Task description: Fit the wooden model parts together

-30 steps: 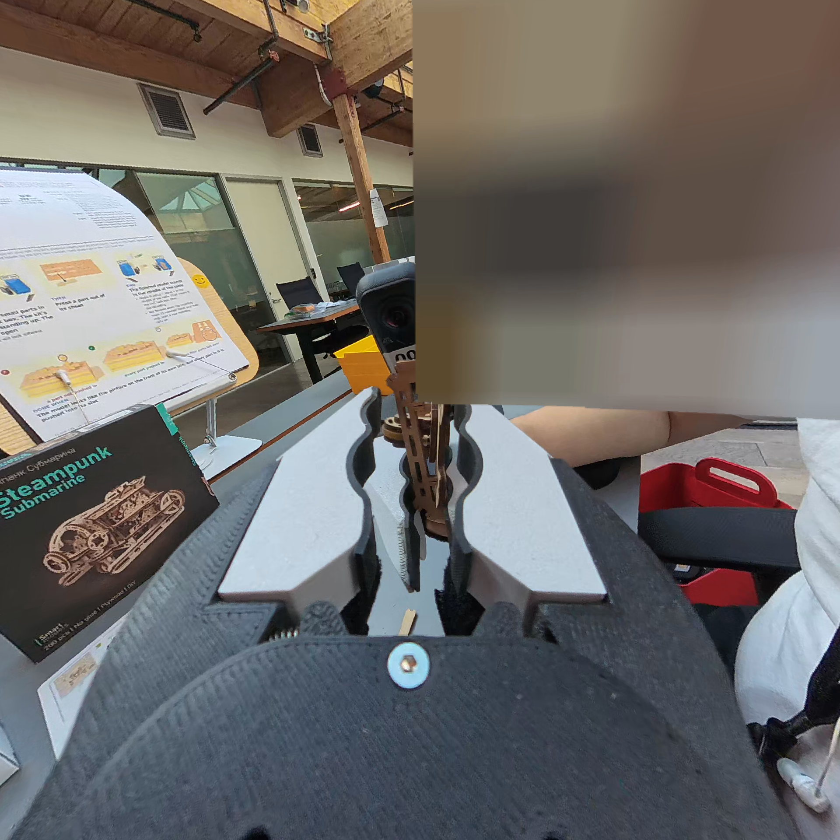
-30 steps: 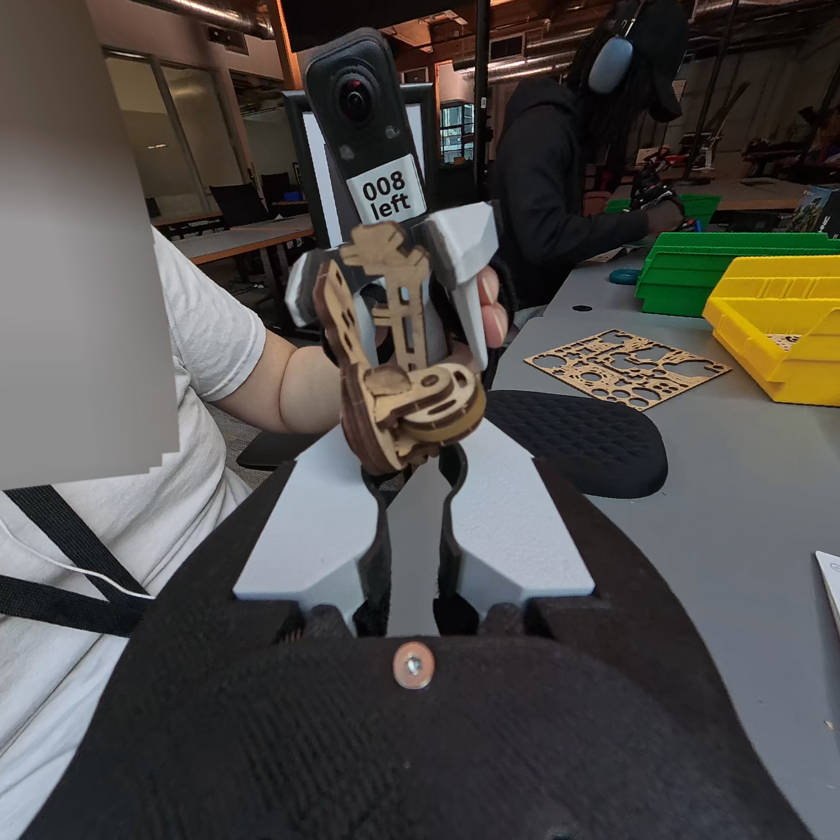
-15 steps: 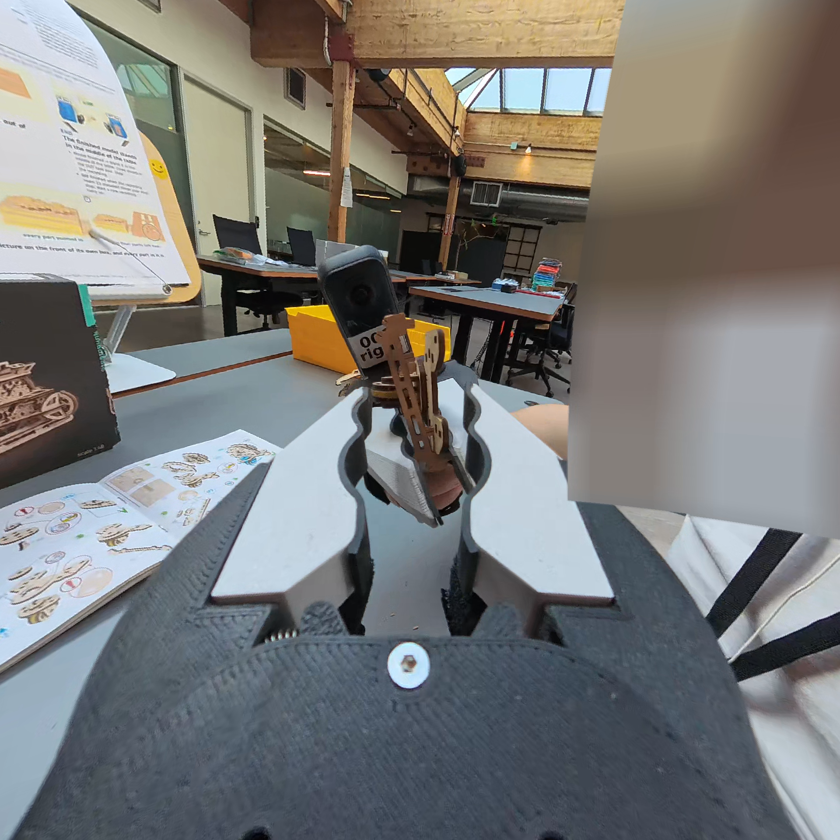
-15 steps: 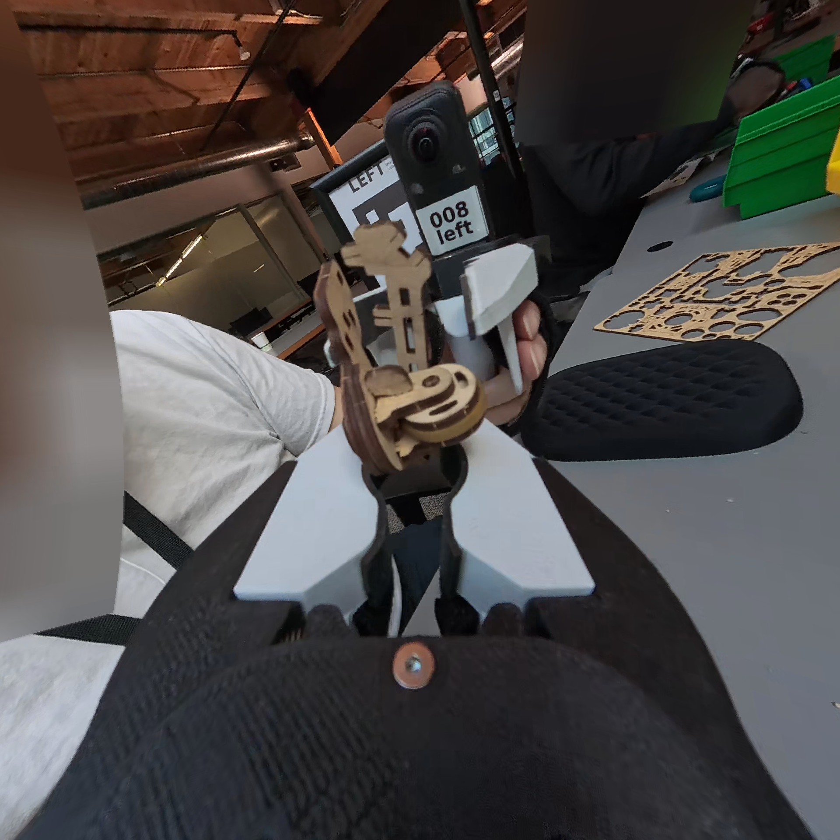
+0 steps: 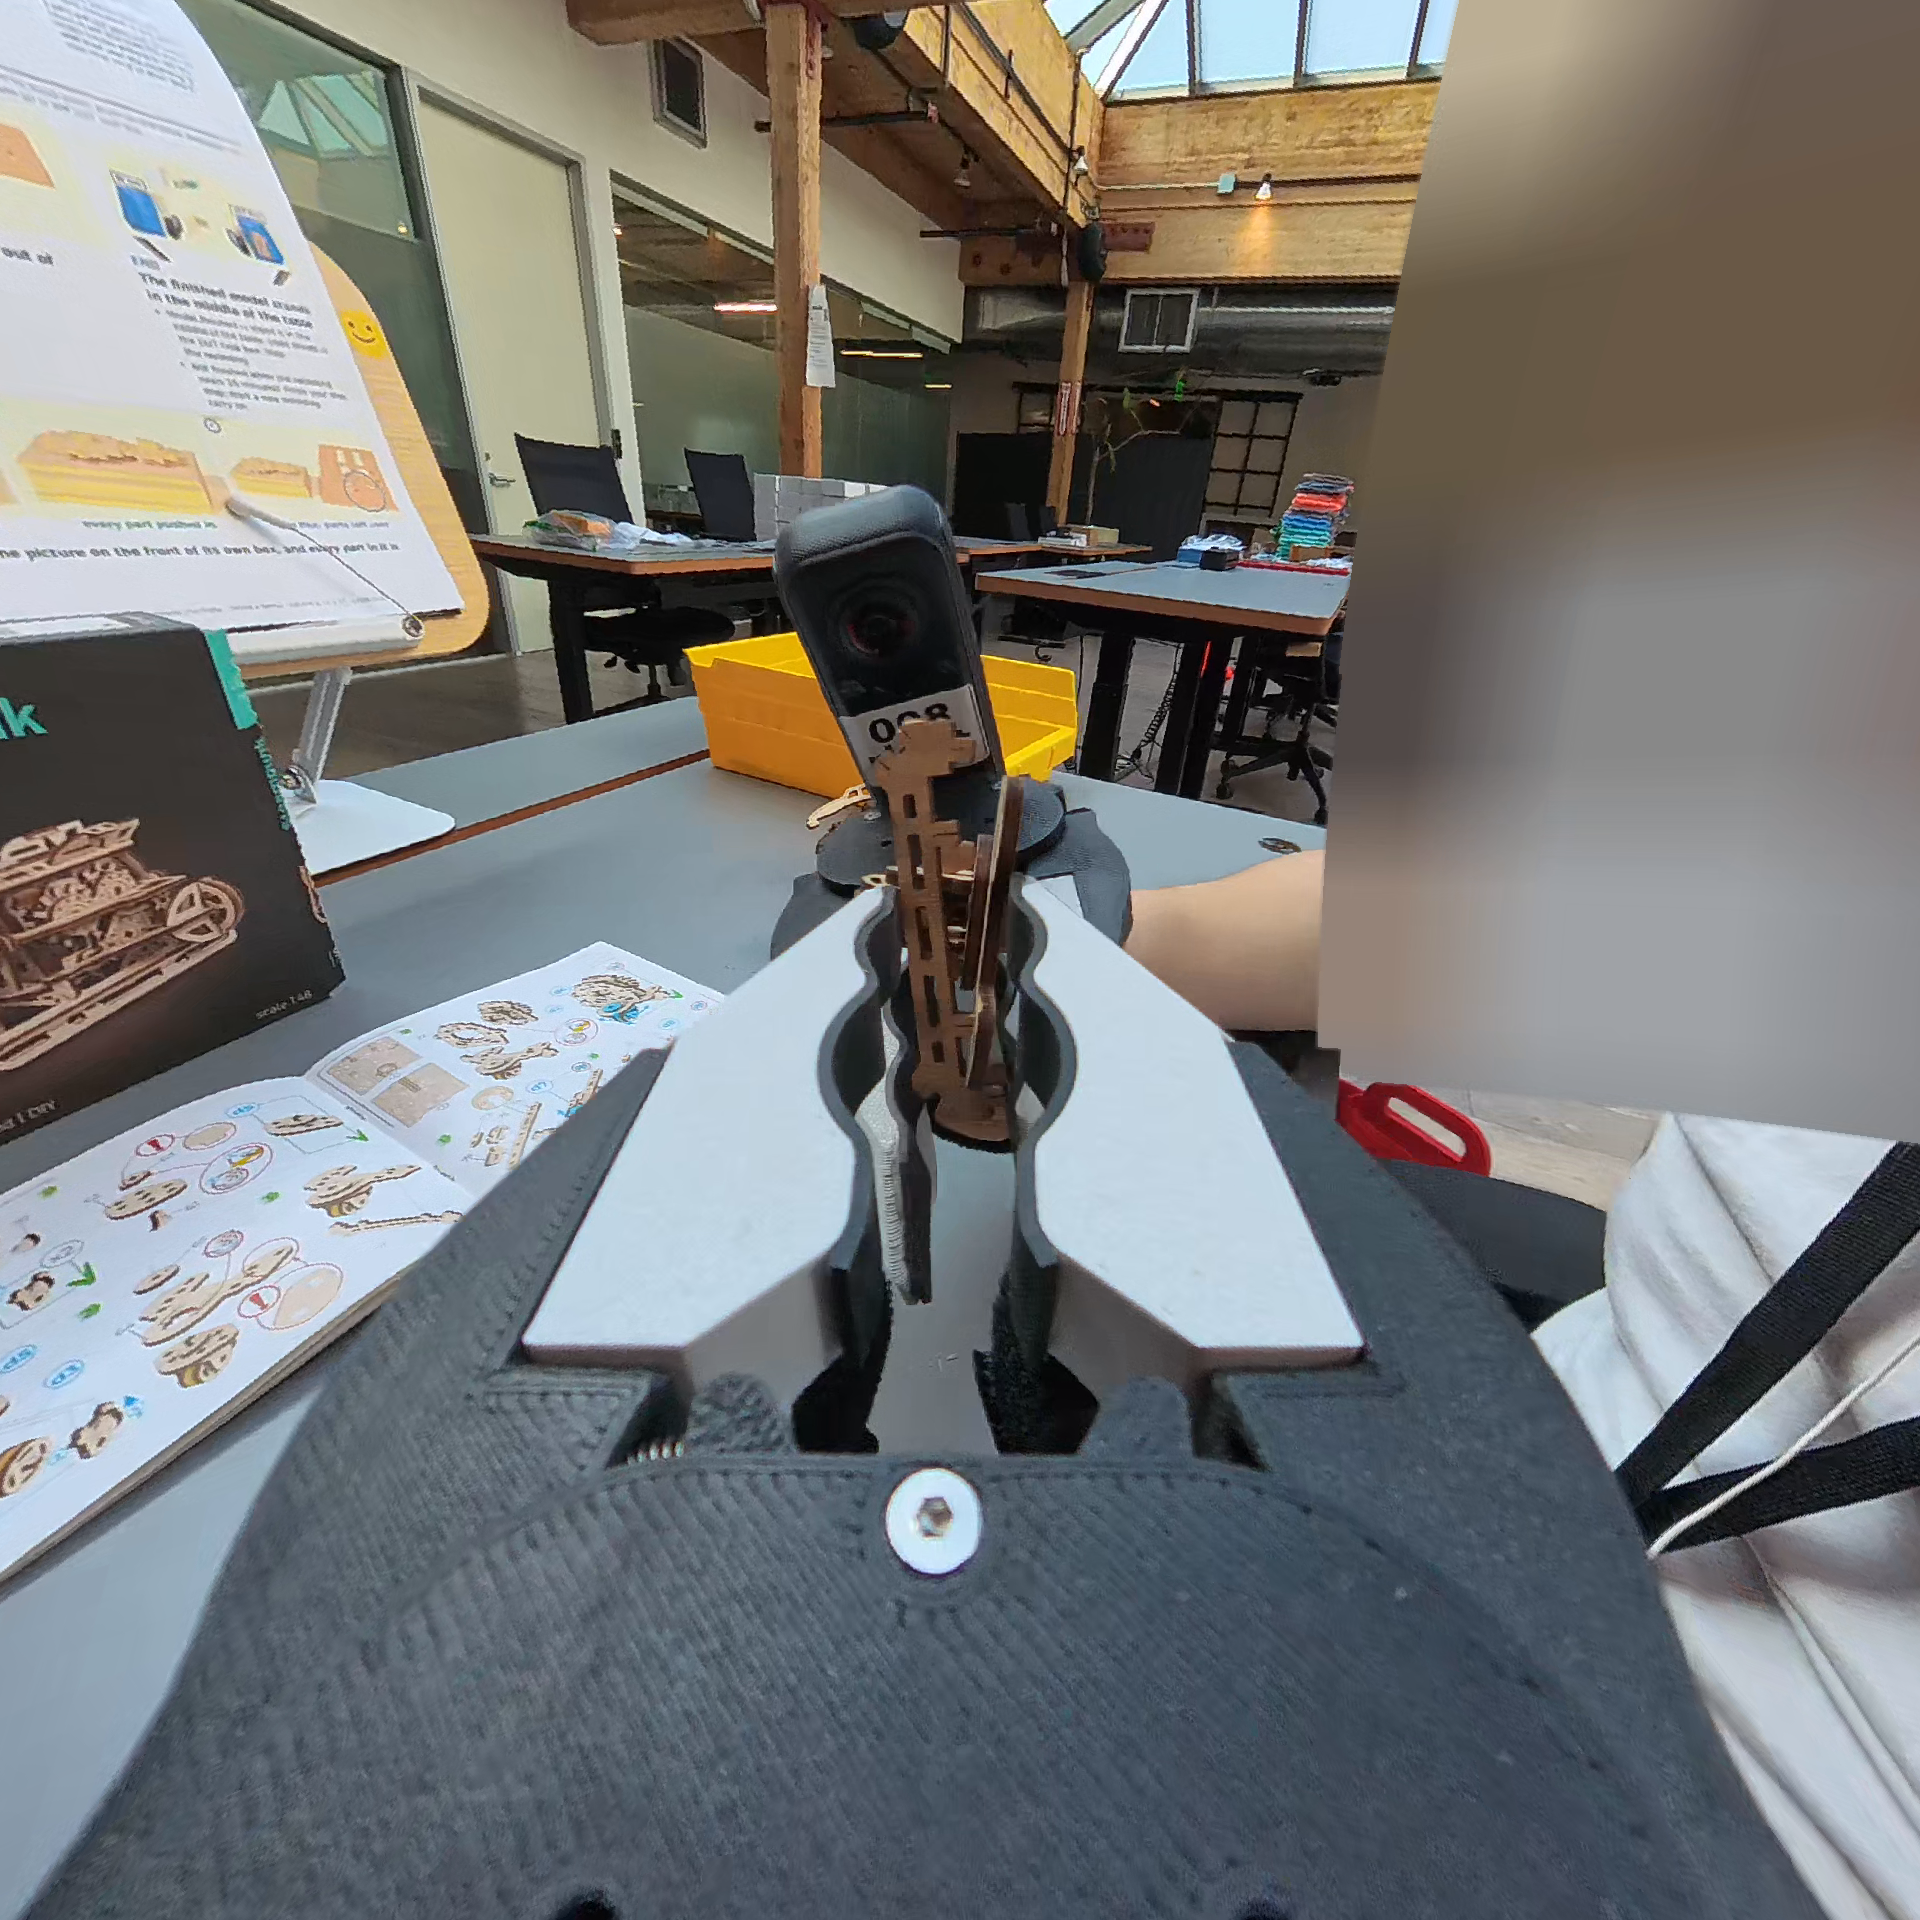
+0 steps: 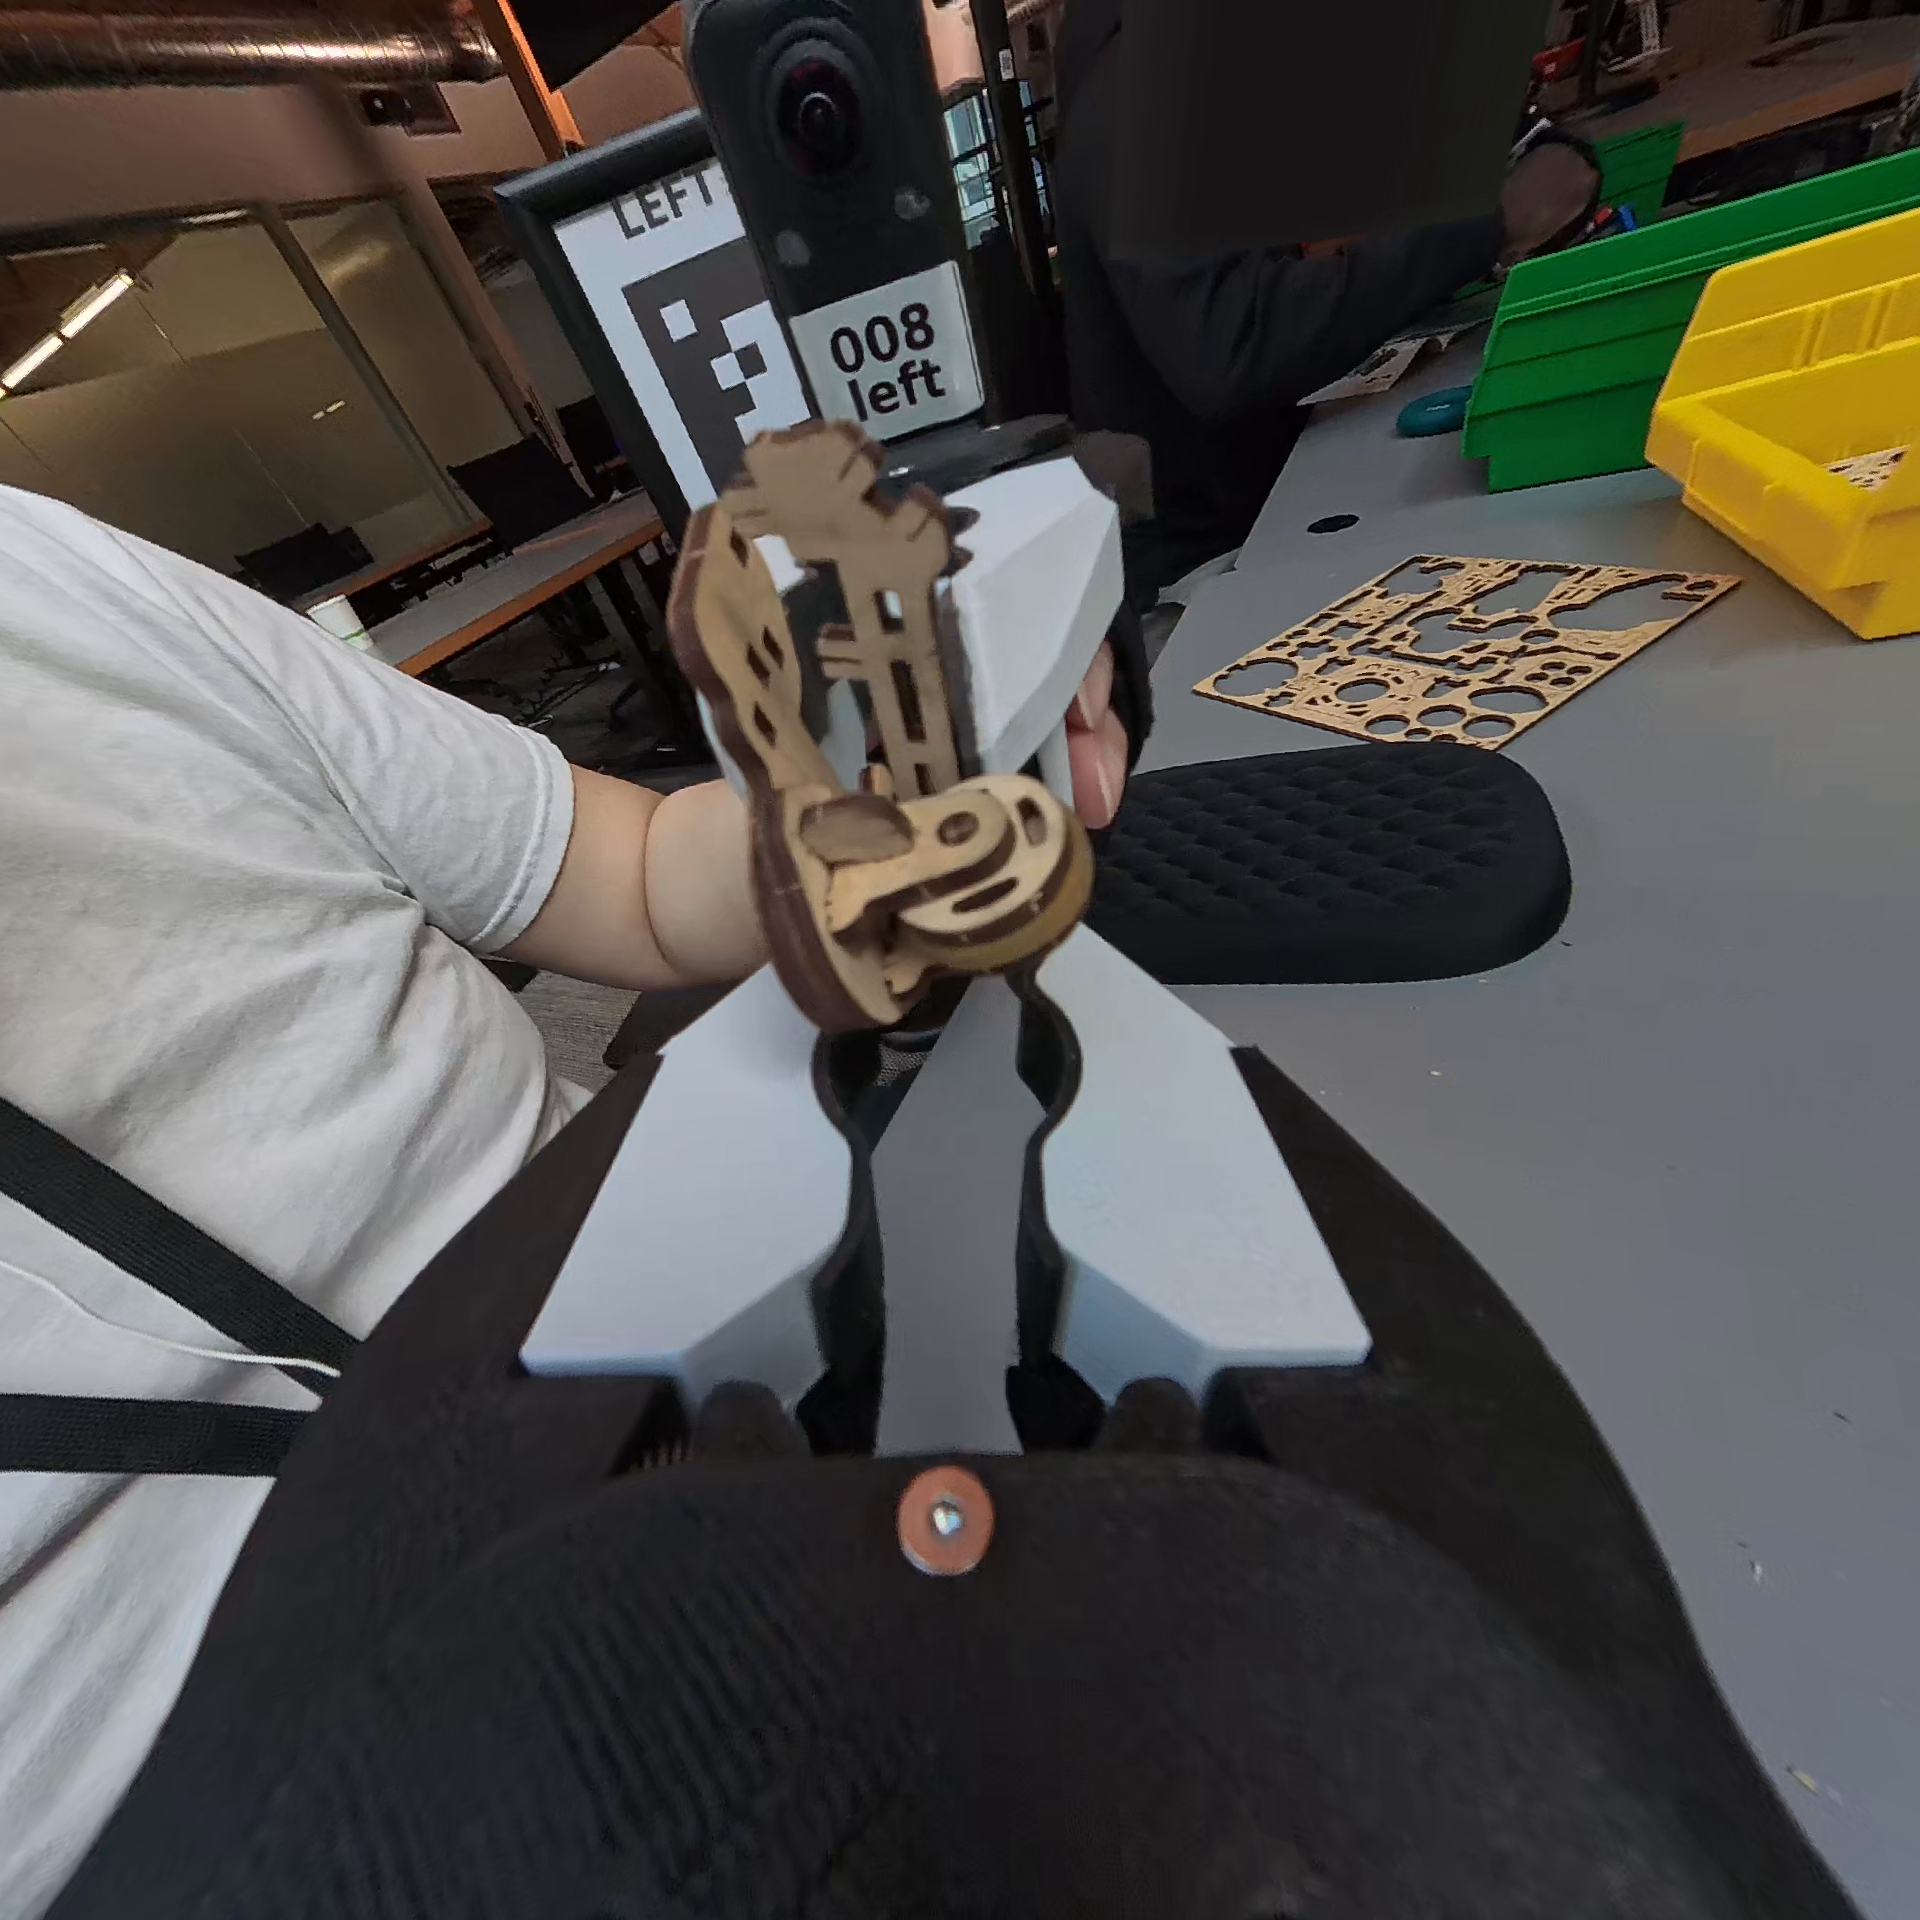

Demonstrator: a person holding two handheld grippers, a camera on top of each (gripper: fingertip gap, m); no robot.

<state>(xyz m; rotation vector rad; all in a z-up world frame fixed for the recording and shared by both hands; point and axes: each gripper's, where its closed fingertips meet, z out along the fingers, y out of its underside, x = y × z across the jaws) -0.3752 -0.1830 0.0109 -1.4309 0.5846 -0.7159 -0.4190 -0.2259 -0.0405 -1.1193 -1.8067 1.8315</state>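
Note:
A small wooden assembly [image 6: 914,831] has a round base with a slotted strip and a curved side piece standing up from it. My right gripper [image 6: 920,1013] is shut on its base and holds it in the air above the grey table [image 6: 1558,1195]. My left gripper [image 5: 951,909] faces it, its jaws closed around the two upright pieces [image 5: 940,935]. The left gripper also shows in the right wrist view [image 6: 883,634], behind the assembly. One right-gripper finger [image 5: 899,1195] shows between my left fingers.
On the left are an open instruction booklet [image 5: 312,1174], a black model box [image 5: 135,862], a tall instruction sheet [image 5: 156,364] and a yellow bin [image 5: 769,717]. On the right are a punched wooden sheet [image 6: 1455,655], a black pad [image 6: 1330,862], and yellow [image 6: 1818,416] and green [image 6: 1621,312] bins. Tip to tip, the grippers are about 7 cm apart.
Both grippers have swung and tilted together, with the assembly still in the right one. The left jaws have narrowed around the uprights since half a second ago.

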